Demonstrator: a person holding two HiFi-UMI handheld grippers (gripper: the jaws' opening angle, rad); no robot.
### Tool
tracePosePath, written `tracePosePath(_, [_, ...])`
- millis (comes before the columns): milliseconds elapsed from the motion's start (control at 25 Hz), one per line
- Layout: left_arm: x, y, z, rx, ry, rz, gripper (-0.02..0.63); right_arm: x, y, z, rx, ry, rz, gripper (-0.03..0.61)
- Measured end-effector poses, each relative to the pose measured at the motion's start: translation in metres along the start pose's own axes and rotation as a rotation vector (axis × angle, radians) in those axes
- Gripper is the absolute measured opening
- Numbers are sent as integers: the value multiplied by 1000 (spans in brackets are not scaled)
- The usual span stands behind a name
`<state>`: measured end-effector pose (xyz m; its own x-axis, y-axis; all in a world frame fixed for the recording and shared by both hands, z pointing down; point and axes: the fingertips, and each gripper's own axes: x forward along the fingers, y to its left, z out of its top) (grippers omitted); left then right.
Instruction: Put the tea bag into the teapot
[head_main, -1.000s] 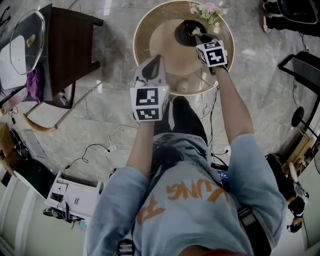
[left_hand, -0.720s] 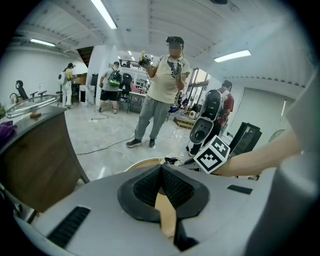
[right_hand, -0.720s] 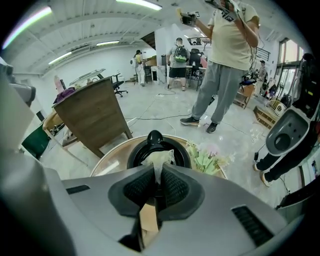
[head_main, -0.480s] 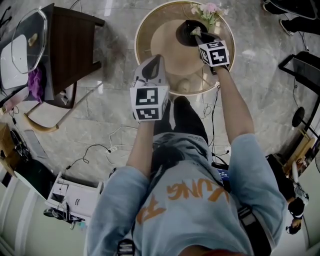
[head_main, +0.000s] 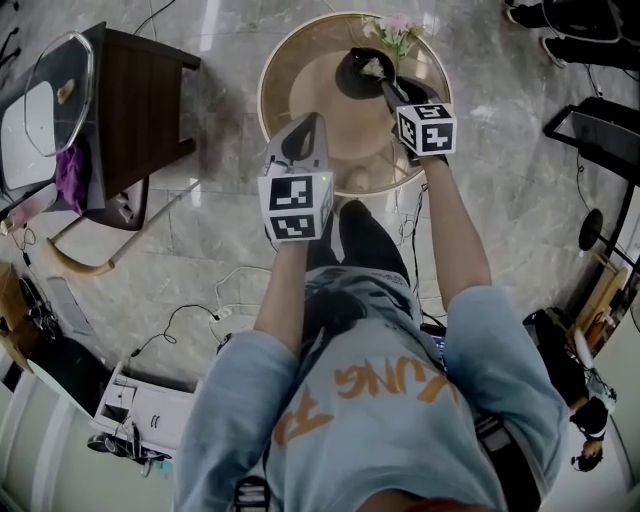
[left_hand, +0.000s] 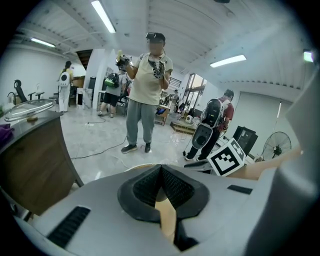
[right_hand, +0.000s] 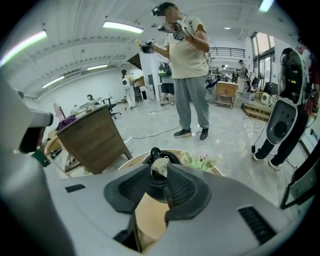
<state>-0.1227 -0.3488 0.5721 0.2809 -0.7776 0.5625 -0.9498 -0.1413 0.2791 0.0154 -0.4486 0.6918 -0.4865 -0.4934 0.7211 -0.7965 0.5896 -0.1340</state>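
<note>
A black teapot (head_main: 358, 75) stands at the far side of the round gold-rimmed table (head_main: 272, 75). The pale tea bag (head_main: 375, 67) lies in its open mouth. My right gripper (head_main: 388, 88) points at the pot from the near side, and its jaws are opening. In the right gripper view the tea bag (right_hand: 160, 168) sits on the teapot (right_hand: 154, 152) just past the tips of the right gripper (right_hand: 158, 181), with neither pad pressing on it. My left gripper (head_main: 313, 125) hangs over the table's near edge, shut and with nothing in it (left_hand: 160, 170).
Pink flowers (head_main: 397, 28) lie on the table right behind the teapot. A small pale object (head_main: 359, 179) sits at the table's near rim. A dark wooden side table (head_main: 140, 100) stands to the left. Cables run over the marble floor. A person (right_hand: 187, 70) stands beyond the table.
The right gripper's jaws have spread apart and it has drawn back a little from the teapot. The tea bag has stayed in the pot's mouth. The left gripper has not moved.
</note>
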Motion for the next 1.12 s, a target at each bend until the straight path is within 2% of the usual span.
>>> tracePosePath(320, [0,-26,18,-12,-68,-16,17,-82,3,6,130,-179,-81,42])
tracePosePath(520, [-14,-49,30,-29,-115,-23,17,-140,11,11,186,-264,-107,21])
tracePosePath(760, [-35,-85,62,22,-198,-64,17,-202,22,40,133,-368,-97,12])
tracePosePath(880, [-46,-105,85,67,-250,-75,17,-232,21,60,117,-444,-87,12])
tracePosePath(1120, [-70,-139,133,265,-370,-75,17,-276,21,104,7,-562,-89,11])
